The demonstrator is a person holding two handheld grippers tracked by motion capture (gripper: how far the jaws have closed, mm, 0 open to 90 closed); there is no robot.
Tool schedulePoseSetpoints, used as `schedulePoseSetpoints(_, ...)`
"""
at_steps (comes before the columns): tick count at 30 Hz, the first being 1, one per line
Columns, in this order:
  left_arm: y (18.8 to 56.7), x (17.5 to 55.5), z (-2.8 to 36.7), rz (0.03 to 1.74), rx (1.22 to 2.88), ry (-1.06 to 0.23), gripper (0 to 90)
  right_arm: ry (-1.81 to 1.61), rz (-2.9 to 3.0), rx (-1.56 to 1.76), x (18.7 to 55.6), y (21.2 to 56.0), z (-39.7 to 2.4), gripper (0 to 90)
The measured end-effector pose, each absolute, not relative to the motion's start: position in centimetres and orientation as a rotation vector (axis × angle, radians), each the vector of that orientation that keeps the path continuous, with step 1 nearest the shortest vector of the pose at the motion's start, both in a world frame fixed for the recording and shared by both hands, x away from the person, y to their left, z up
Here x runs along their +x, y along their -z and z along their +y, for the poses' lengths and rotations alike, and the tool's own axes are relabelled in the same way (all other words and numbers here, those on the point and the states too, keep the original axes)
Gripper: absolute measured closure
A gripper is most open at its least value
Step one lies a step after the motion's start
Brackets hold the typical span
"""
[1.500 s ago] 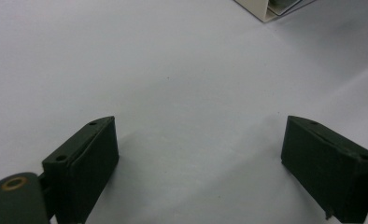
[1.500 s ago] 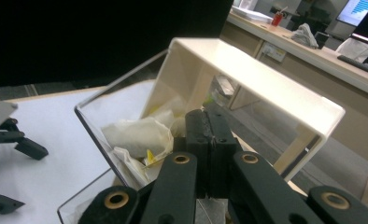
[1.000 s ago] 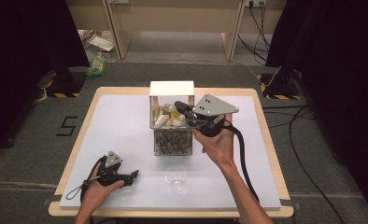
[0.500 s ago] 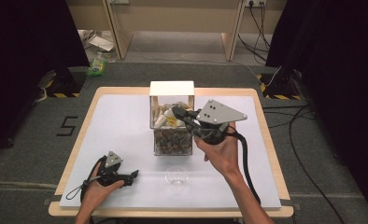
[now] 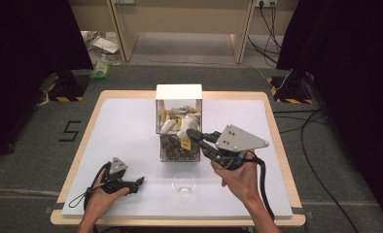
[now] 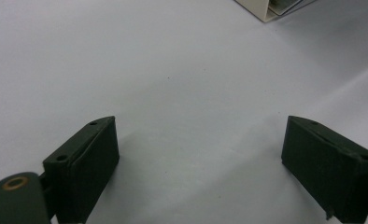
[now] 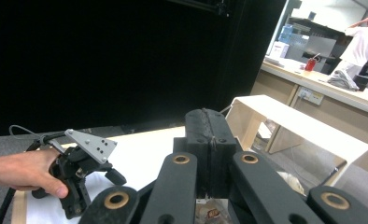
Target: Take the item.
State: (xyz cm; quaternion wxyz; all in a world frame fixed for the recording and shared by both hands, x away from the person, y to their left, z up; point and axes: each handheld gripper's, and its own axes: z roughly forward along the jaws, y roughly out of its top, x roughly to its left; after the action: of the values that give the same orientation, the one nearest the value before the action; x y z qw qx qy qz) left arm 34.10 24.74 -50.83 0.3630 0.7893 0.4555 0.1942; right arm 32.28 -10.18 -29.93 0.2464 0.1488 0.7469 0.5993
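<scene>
**Operator:** High view status: where is the right gripper [image 5: 193, 136]?

**Inspector:** It hangs over the front compartment of the clear two-compartment box [image 5: 179, 127] at mid-desk. Its jaws are pressed fully together. A small yellow-tagged item [image 5: 185, 142] sits at the tips; whether it is gripped cannot be determined. The right gripper view confirms the pads [image 7: 210, 154] meet flush.

**Operator:** Box contents?

**Inspector:** Pale wrapped pieces in the rear compartment, dark mixed pieces in the front one. A white lid panel stands at the rear edge.

**Operator:** Left gripper [image 5: 140, 182]?

**Inspector:** It rests on the white desk [image 5: 126, 131] near the front left edge, held in the left hand [image 5: 98, 198]. The left gripper view shows its jaws wide apart, with bare desk surface between them.

**Operator:** Other items?

**Inspector:** A clear glass cup [image 5: 183, 184] stands in front of the box, between both grippers.
</scene>
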Motion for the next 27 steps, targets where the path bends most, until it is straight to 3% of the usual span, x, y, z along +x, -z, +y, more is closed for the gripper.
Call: schedulePoseSetpoints(27, 50.8, 34.1, 24.7, 1.172, 2.031, -0.503, 10.4, -1.638, 2.144, 0.422, 29.8, 34.5, -11.1, 90.0)
